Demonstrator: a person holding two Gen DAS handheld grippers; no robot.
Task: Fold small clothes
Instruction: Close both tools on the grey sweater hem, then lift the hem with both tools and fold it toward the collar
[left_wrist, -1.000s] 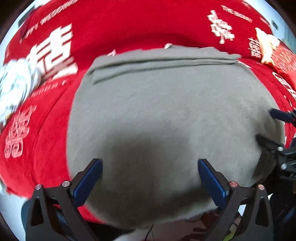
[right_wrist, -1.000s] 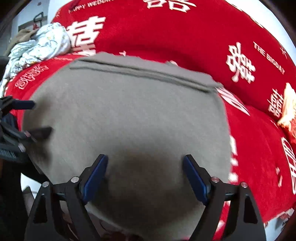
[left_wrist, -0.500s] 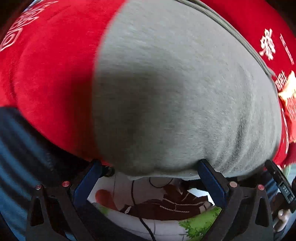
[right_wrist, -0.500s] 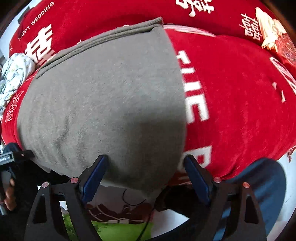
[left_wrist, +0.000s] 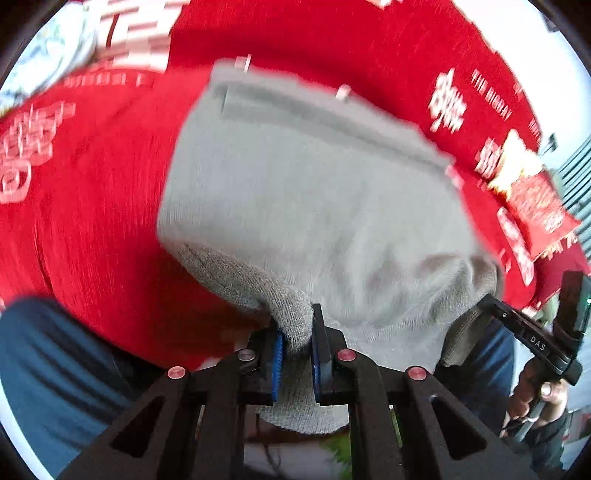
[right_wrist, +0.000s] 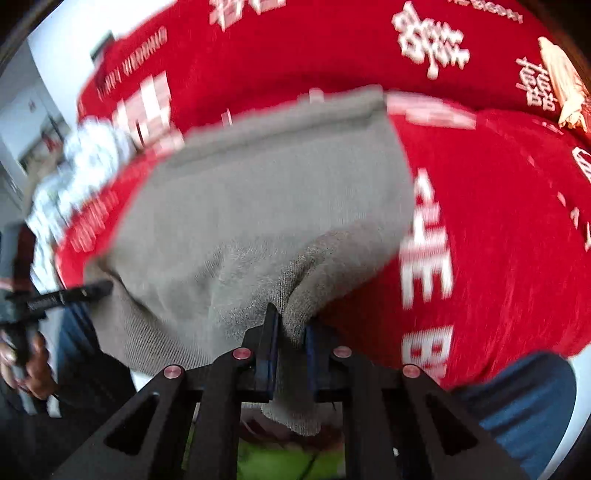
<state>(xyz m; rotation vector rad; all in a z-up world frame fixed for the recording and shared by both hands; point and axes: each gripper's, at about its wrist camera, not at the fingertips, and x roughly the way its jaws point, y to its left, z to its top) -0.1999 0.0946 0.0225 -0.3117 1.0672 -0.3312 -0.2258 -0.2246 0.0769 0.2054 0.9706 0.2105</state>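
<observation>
Grey garment lies on red cloth, near hem clamped by left gripper and right gripper; fold itself not yet made

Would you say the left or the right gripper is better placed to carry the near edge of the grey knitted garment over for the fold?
Neither alone. The left gripper pinches one near corner of the grey knitted garment on the red printed blanket; the right gripper, its jaws closing, pinches the other. Both should probably lift together.
</observation>
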